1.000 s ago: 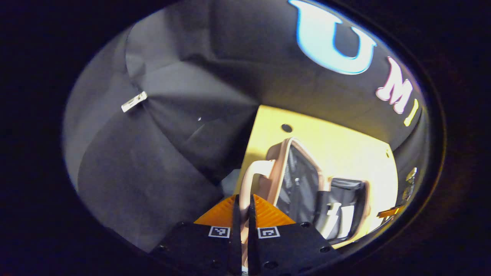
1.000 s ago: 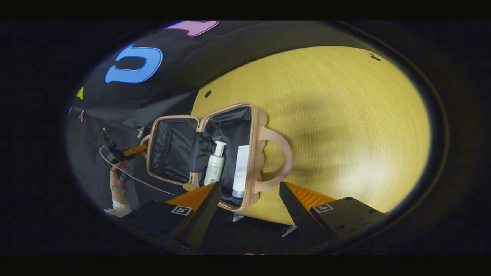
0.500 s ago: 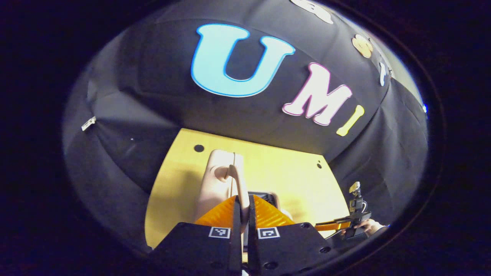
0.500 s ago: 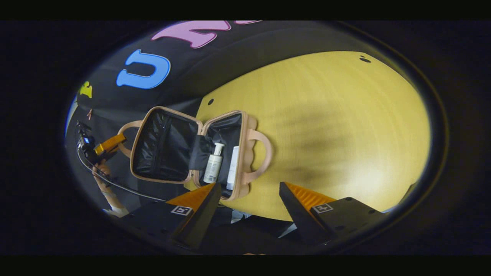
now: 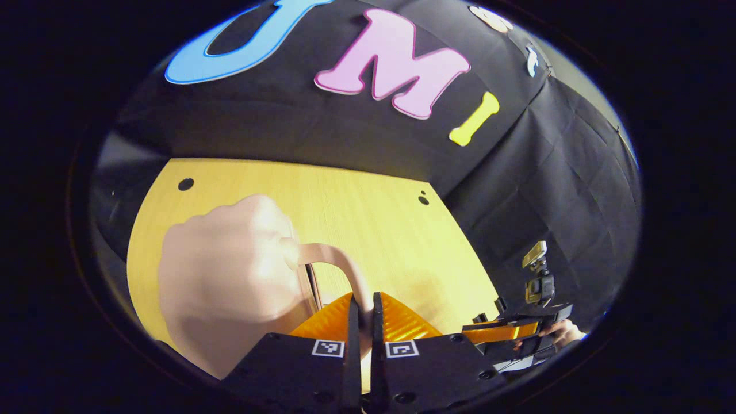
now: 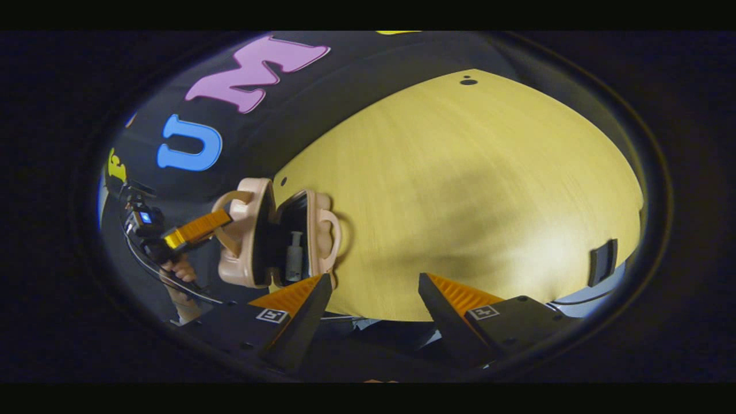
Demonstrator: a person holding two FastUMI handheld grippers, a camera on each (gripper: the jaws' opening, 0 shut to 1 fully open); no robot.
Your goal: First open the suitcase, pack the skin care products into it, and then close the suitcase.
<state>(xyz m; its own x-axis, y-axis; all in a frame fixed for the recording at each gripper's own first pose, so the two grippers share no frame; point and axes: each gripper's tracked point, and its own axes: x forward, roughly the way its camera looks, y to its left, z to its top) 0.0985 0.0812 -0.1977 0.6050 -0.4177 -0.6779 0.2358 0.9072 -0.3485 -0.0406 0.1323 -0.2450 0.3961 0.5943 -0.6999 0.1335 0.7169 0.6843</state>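
While our left gripper point(image 5: 363, 310) clenches the beige hard-shell suitcase's point(image 6: 253, 236) looped handle point(image 5: 339, 267), our right gripper view shows a white pump bottle point(image 6: 294, 256) inside; right gripper point(image 6: 374, 287) released, at 6 o'clock

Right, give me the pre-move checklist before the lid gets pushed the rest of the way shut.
1. Left gripper clamped on the lid handle: ok, both fingers pinch the strap.
2. Lid swung over the base: not ok yet, a gap remains in the right gripper view.
3. Pump bottle inside the base: ok, it lies within the shell.
4. Nothing poking across the rim: cannot tell, the gap is narrow and dark.
5. Right gripper clear of the suitcase: ok, open and holding nothing, above the table.
6. Second product packed: cannot tell.
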